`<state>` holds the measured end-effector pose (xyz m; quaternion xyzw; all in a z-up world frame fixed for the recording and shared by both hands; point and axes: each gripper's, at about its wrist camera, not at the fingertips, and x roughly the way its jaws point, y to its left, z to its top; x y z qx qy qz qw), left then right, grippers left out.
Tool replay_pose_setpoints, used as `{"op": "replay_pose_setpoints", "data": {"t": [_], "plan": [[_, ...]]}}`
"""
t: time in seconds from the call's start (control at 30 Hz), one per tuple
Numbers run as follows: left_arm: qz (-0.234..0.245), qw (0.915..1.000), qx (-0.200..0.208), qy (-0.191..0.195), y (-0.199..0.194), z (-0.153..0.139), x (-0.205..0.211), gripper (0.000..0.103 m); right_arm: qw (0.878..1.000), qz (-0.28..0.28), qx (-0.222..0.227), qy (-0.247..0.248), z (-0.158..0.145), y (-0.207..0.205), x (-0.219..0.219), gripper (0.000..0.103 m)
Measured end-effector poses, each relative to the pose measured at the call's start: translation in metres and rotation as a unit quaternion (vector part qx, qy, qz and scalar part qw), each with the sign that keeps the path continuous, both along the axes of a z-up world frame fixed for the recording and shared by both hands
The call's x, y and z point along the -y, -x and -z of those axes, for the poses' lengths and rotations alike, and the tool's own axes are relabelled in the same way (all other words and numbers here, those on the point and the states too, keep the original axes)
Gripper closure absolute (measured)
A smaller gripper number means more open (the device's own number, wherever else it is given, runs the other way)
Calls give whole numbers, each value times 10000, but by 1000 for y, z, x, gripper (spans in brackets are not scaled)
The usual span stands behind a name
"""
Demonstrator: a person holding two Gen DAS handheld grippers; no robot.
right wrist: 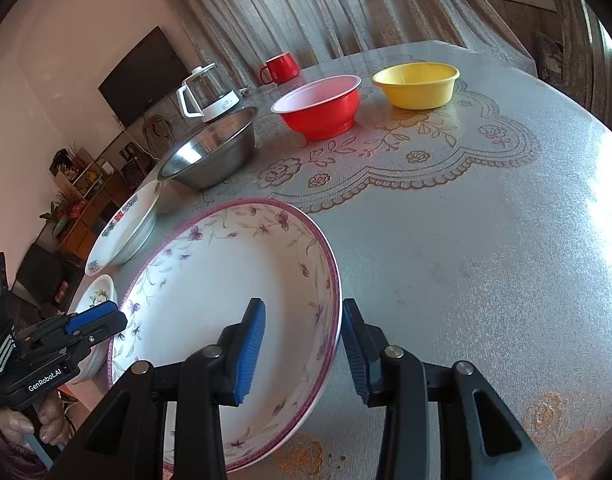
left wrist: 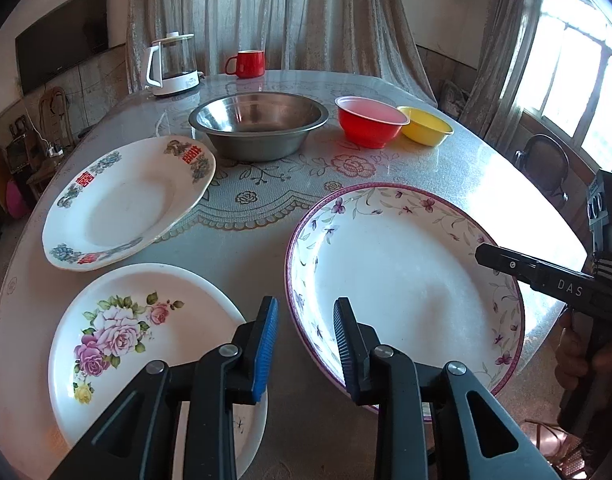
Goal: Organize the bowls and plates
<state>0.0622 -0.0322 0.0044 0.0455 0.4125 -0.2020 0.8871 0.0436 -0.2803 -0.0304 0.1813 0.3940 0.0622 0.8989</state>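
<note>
Purple-rimmed and sprigged with little flowers, the big plate [right wrist: 226,300] lies flat on the table [right wrist: 486,260] at the near edge, and the right gripper [right wrist: 302,350] straddles its rim at about the plate's four o'clock: one blue pad over the white well, the other outside the rim, both clear of the china, so the jaws are released around the edge and not grasping it. The left gripper [left wrist: 306,340] hangs over the bare strip between that plate and the rose plate [left wrist: 146,352] at its own eight o'clock, jaws parted a little and holding nothing. I'd say the sorting is at a plate step, with nothing stacked yet; the double-happiness plate [left wrist: 126,204] lies apart at ten o'clock, the steel bowl [left wrist: 258,124] at twelve, the red bowl [left wrist: 370,122] and yellow bowl [left wrist: 426,125] toward one. Next, as I judge it, one plate must go onto another, which calls for a firm pinch on a thin, slippery rim. Both tools tilt down toward the tabletop, each held in a person's hand.
</note>
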Motion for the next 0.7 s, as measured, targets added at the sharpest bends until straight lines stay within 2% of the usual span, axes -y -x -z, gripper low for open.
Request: {"op": "replay_pose_setpoints", "data": {"t": [0.17,0.33,0.47,0.53,0.6,0.7], "plan": [[-171,9995,109,253,4,-8,-18,73,9997,92,143,162,-11,9,0,63],[-388,9979,239,461,10,-13,-42,73,9982,-189,459,332,-30,17,-13,63],[-605,9963,246,557,10,-12,-63,73,9946,-204,648,781,-44,17,-24,63],[-729,9951,228,624,8,-11,-74,73,9945,-417,640,719,-46,15,-28,64],[-843,9939,229,670,7,-10,-82,73,9926,-965,535,501,-44,16,-38,64],[-1004,9920,217,733,3,-8,-93,73,9841,-1620,346,643,-36,21,-64,65]]}}
